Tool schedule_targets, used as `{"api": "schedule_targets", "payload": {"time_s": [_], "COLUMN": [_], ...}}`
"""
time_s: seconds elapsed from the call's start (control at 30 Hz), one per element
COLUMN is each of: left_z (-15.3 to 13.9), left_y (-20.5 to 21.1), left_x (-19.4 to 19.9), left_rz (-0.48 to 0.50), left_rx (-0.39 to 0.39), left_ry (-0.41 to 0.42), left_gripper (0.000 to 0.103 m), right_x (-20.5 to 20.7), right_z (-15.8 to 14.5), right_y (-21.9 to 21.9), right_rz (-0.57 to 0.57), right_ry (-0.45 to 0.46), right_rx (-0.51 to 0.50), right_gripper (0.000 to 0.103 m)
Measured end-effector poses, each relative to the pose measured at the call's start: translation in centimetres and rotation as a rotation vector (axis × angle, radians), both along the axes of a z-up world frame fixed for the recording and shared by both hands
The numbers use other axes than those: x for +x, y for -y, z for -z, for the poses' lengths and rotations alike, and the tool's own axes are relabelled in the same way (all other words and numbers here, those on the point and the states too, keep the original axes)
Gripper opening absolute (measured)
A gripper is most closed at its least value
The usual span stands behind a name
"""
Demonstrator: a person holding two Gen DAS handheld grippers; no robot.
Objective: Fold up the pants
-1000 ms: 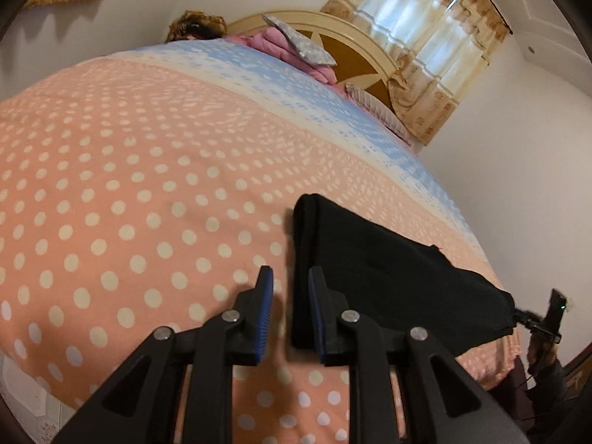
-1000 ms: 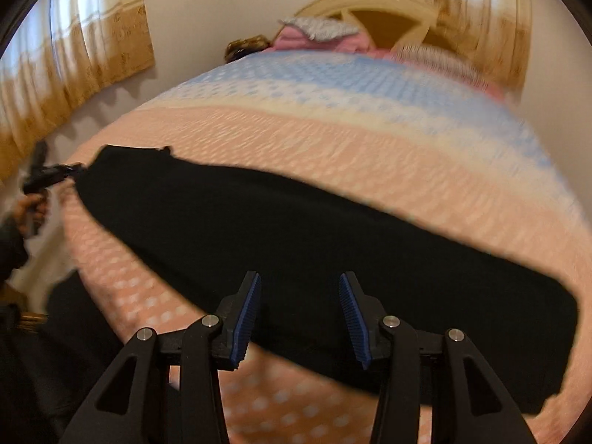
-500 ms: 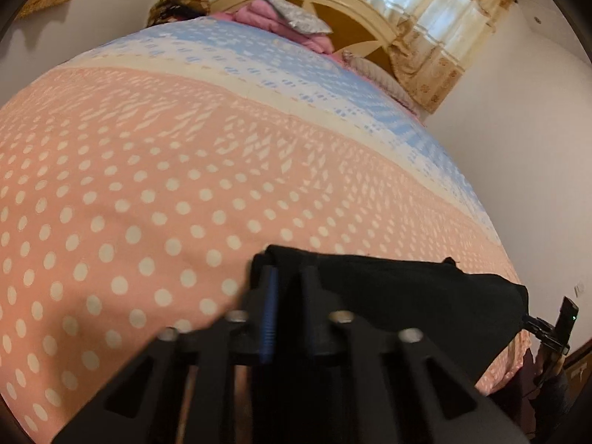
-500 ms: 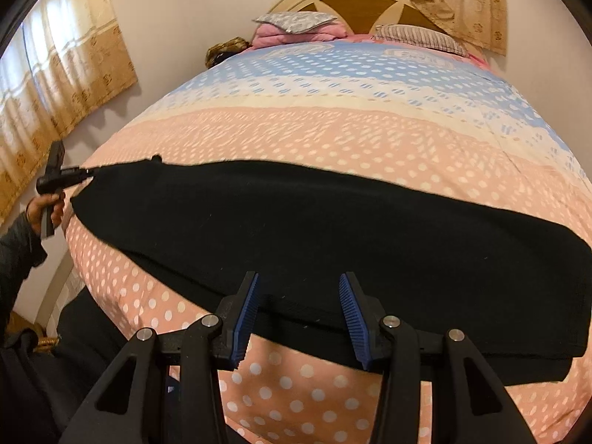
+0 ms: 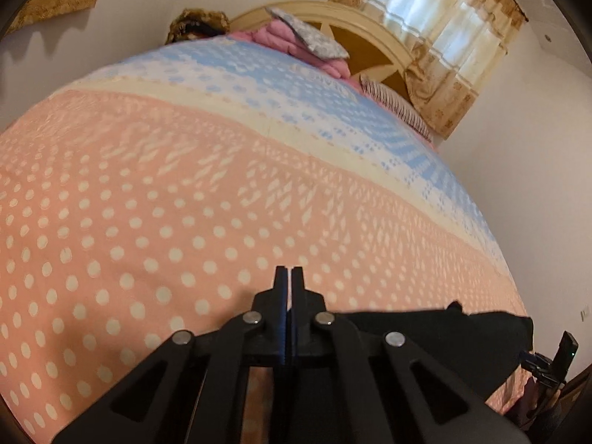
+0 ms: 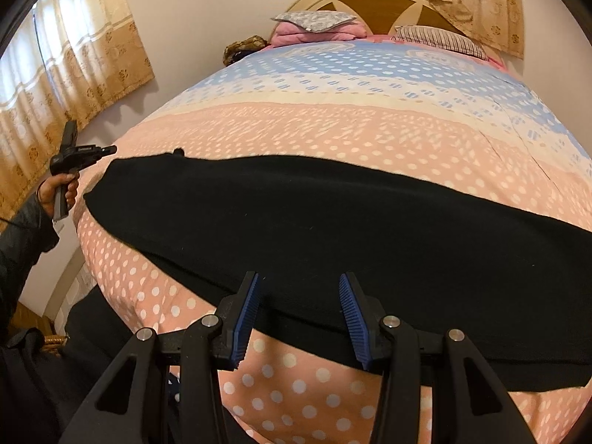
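Your left gripper (image 5: 289,277) has just pressed its fingers together on the pants (image 6: 333,229) end, while your right gripper (image 6: 298,314), fingers spread, straddles their near edge, ready to fold.

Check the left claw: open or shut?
Shut. In the left wrist view the left claw has its fingers pressed together with no gap. Black pants sit right behind them, but whether cloth is pinched, cannot tell.
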State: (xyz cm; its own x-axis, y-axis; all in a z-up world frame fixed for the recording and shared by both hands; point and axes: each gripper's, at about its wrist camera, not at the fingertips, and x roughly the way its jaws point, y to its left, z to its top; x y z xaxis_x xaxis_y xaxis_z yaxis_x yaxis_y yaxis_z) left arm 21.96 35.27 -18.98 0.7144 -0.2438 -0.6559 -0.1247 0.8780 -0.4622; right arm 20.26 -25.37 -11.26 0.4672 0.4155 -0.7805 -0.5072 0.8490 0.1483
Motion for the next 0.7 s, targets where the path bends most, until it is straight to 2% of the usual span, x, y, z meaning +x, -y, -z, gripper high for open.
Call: {"api": "schedule_targets", "payload": {"time_s": [0.07,0.13,0.23,0.37,0.57,0.63,0.67,0.7], "left_z": [0.4,0.5,0.7,1.4,1.1,1.4,1.6,1.9], "left_y": [0.6,1.3,1.6,2.4,3.4,3.6,3.7,3.7], "left_x": [-0.9,-2.0,-3.1,-3.8,-4.0,-4.1,-4.0,-3.9], "left_rz": [0.019,0.022,0.010,0.002,-0.032,-0.043,-0.041,-0.047], "left_rx": [0.009,0.047,0.029,0.034,-0.025,-0.035,-0.039,-0.040], "left_ry": [-0.014,-0.019,-0.036,-0.047,-0.016,-0.016,-0.020,-0.020], "left_gripper": [0.001,0.001,0.007,0.008,0.008,0.008,0.010,0.010], "right_x": [-0.2,-0.8,-1.5,-1.1,-1.8,-2.2,-2.3,-2.5], "right_z": [0.6,1.1,1.6,0.6,1.7,2.7,2.9,2.9], "right_y": [-0.3,-0.9,-1.6,-1.0,-5.2,-6.5,-6.8,-6.8], "right_rz": [-0.019,-0.030,-0.059,-0.022,-0.138,-0.162,-0.165,-0.163], "right_ry": [-0.039,-0.036,0.002,0.035,0.110,0.151,0.171,0.189], "right_rx": [0.016,-0.014,-0.084,-0.043,-0.204,-0.293,-0.309,-0.308], "right_gripper": [0.048,0.062,0.062,0.062,0.060,0.034,0.031,0.019]}}
